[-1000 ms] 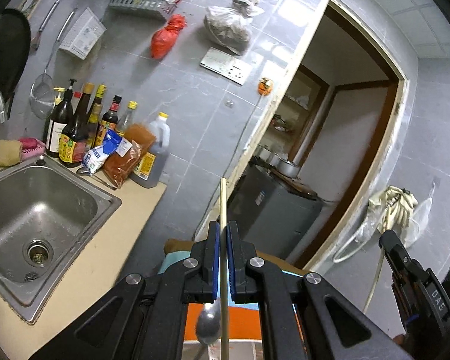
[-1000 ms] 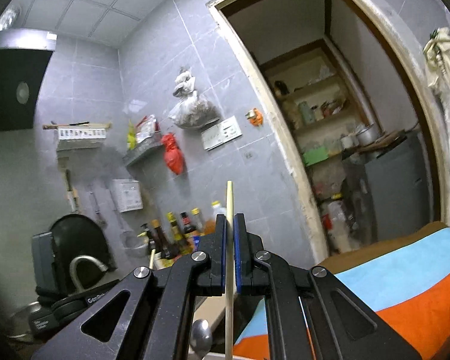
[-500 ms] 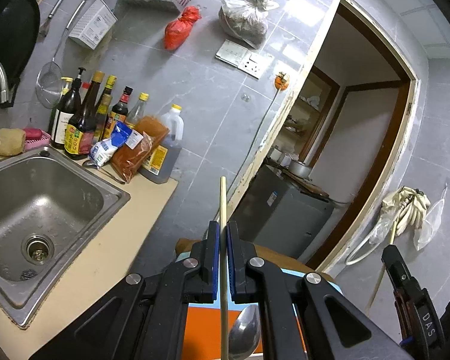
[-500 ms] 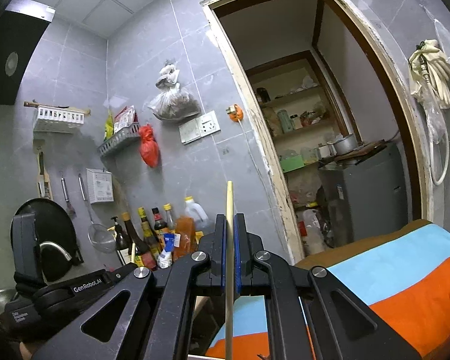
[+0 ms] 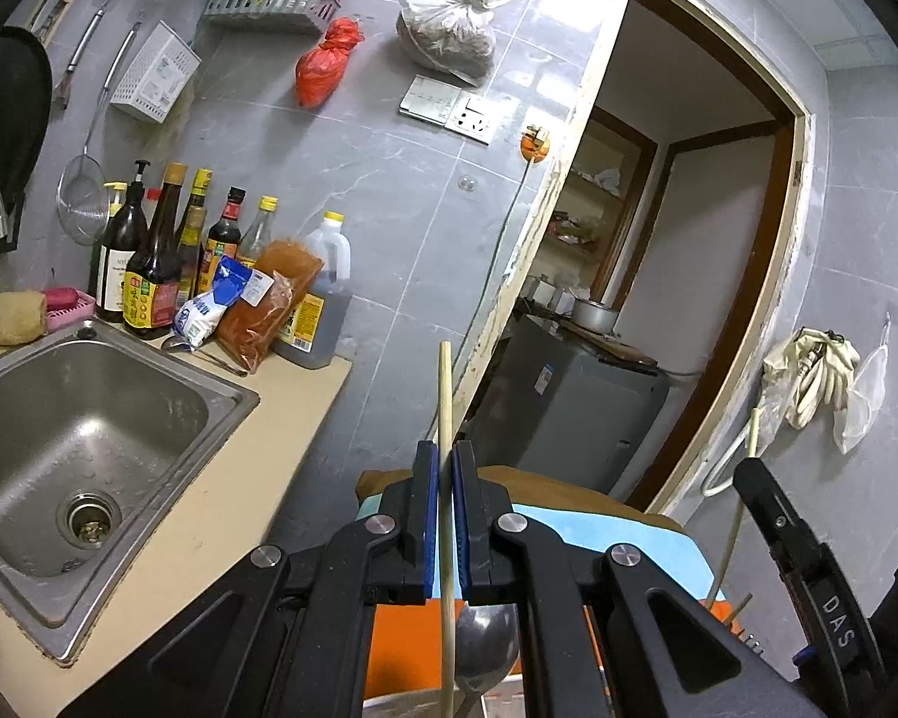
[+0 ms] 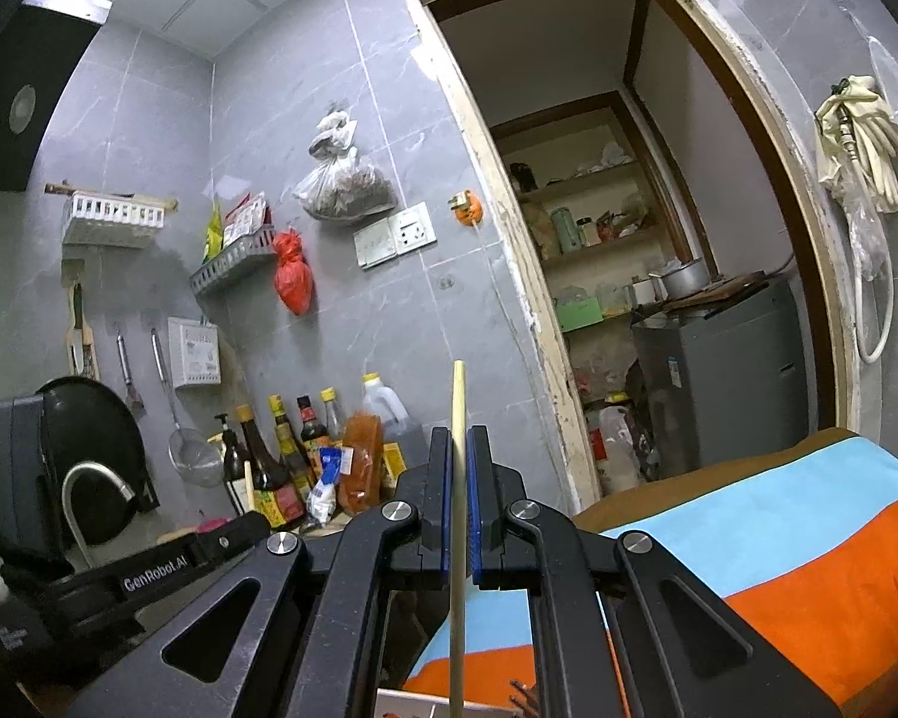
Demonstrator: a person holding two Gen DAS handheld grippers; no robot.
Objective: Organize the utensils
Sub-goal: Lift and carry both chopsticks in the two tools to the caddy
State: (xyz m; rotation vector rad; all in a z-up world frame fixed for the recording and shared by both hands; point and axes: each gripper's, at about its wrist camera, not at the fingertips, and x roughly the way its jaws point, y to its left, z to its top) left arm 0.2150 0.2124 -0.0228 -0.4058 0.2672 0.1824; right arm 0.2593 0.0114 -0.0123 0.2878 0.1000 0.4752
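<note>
The left gripper [image 5: 443, 514] is clamped on a wooden chopstick [image 5: 445, 395], which stands upright between its blue pads [image 5: 428, 520] and sticks out well past the fingertips. Just behind and below those pads, on the right side, lies the bowl of a metal spoon [image 5: 488, 646]. Beyond the fingers a striped cloth [image 5: 616, 529] in blue and orange spreads out. To the left of the left gripper sits a steel sink [image 5: 78, 437] in a beige counter [image 5: 239, 496], and further left and beyond stand sauce bottles [image 5: 149, 263] against the grey tiled wall.

The right gripper [image 6: 461, 502] likewise pinches a second chopstick [image 6: 459, 407] upright between its pads, tip rising above the fingers. To its right the same striped cloth [image 6: 778, 532] lies close by. To its left the other tool's black body shows, and past it the bottles [image 6: 293, 449]. Far ahead and to the right of both grippers, an open doorway [image 6: 628, 239] shows shelves and a grey cabinet [image 6: 724, 383].
</note>
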